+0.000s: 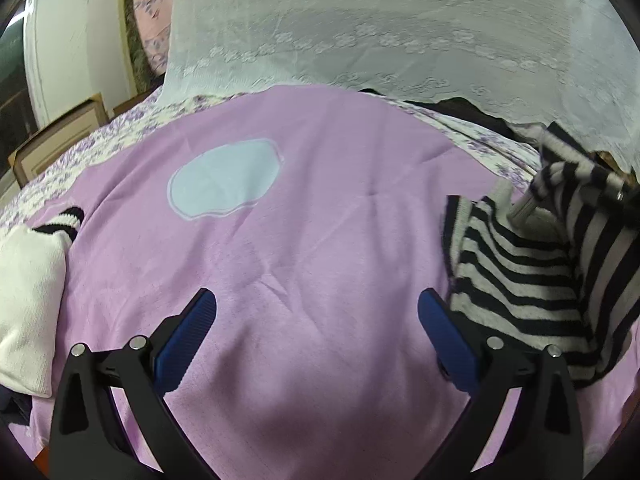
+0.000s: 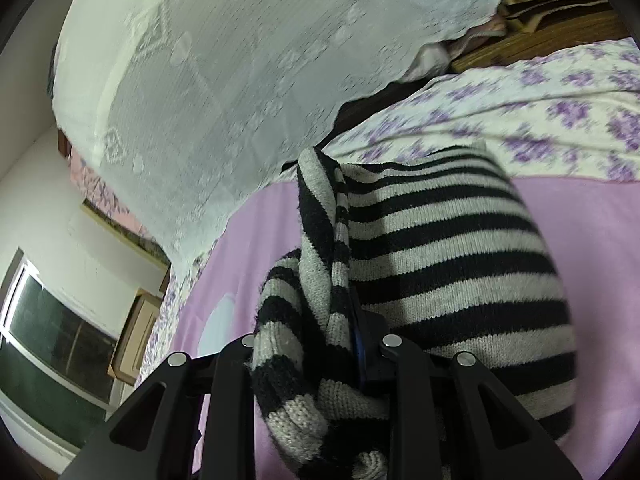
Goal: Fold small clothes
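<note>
Striped knit garment [image 2: 432, 248] bunched and pinched between closed right gripper [image 2: 352, 344] jaws, draped over lilac blanket [image 1: 304, 240]. Left gripper [image 1: 316, 320] spread wide, empty, hovering over bare blanket. Likely risk: knit slipping free or landing crumpled, given single-point hold.
</note>
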The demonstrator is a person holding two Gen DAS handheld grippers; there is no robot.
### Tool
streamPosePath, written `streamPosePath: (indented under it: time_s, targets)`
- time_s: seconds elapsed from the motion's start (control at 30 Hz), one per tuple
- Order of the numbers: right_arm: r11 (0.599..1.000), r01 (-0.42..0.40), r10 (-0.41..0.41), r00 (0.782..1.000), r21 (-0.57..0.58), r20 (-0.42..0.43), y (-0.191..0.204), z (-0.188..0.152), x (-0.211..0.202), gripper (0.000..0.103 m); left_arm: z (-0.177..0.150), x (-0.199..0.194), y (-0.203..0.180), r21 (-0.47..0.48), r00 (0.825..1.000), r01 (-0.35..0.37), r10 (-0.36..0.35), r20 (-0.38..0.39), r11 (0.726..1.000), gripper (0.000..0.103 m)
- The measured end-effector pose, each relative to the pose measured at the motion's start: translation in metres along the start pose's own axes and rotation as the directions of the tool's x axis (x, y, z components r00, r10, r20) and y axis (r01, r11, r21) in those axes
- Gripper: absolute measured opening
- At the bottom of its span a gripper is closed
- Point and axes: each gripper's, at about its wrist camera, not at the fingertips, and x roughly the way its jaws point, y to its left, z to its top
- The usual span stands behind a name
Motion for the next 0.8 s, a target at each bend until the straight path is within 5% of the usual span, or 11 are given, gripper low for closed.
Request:
streamPosePath:
  time_s: [0.2, 0.37, 0.43, 0.5, 0.8]
  targets:
    - [0.979, 0.112, -0.129, 0.987, -0.170, -0.094, 0.023, -0.039, 0.044, 0.025, 0.004, 0.018, 0.021, -0.090, 0.998, 0.011, -0.017, -0.065, 0.996, 0.098]
    - [0.909, 0.171, -0.218, 0.972, -0.380, -0.083, 0.042, -0.059, 0.055, 0.034, 0.006, 0.030, 0.035, -0.143, 0.995, 0.011, -0.025, -0.098, 0.990, 0.098]
    - [0.905, 0.122, -0.183, 0.976, -0.408, -0.114, 0.049, -0.061, 0.050, 0.059, 0.007, 0.034, 0.037, -0.150, 0.994, 0.011, -0.027, -0.105, 0.989, 0.098]
    - [0.900, 0.079, -0.146, 0.981, -0.428, -0.126, 0.055, -0.061, 0.040, 0.066, 0.007, 0.035, 0.038, -0.152, 0.994, 0.010, -0.027, -0.110, 0.988, 0.098]
    - [0.795, 0.089, -0.077, 0.996, -0.600, 0.045, 0.057, -0.064, -0.055, 0.065, 0.008, 0.024, 0.037, -0.147, 0.997, 0.020, -0.030, -0.067, 0.989, 0.098]
